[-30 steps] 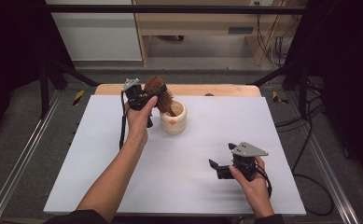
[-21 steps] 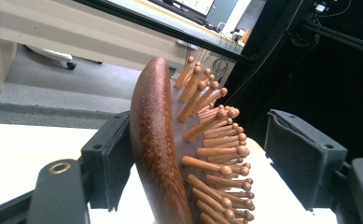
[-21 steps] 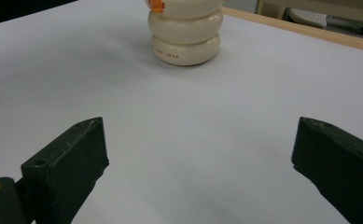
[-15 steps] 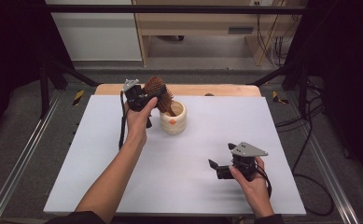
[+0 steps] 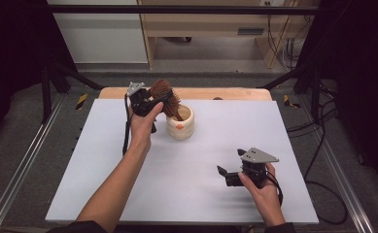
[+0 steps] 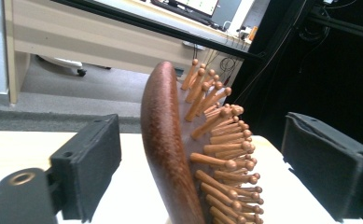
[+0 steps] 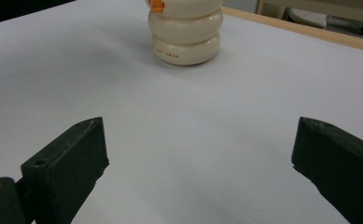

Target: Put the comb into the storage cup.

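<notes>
Between the left tongs (image 5: 153, 103), whose jaws stand wide on either side without pinching it, a wooden hairbrush (image 6: 179, 154) stands with its handle down in a cream pot (image 5: 180, 123) just right of them. It looks like the brush has just been dropped in, or is about to be lifted; next the jaws must back off cleanly or close on the smooth, curved back. Round-tipped wooden pins bristle from its face. Farther right, the right tongs (image 5: 231, 175) rest wide open over the matte white worktop (image 5: 104, 194), aimed at the glossy, ringed pot.
</notes>
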A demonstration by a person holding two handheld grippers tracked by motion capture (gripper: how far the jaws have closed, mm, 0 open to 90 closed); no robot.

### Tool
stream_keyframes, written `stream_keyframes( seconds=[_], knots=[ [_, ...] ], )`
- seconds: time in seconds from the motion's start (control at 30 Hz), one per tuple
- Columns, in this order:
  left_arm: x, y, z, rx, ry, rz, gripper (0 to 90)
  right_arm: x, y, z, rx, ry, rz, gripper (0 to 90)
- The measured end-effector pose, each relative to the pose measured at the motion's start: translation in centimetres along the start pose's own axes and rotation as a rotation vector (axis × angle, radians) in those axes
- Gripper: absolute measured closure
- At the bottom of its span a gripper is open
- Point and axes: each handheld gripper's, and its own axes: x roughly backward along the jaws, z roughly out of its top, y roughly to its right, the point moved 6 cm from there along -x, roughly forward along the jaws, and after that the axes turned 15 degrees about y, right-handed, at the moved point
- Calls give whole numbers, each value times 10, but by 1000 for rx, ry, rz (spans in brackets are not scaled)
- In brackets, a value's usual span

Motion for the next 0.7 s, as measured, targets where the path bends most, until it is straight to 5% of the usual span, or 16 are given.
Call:
stream_keyframes(
  seconds=[0.23, 0.7],
  knots=[
    [4, -1, 2, -44, -14, 8, 38, 0, 0, 0, 0, 0, 1, 39],
    [17, 0, 15, -65, -17, 13, 36, -1, -1, 0, 3, -4, 4, 39]
  ],
)
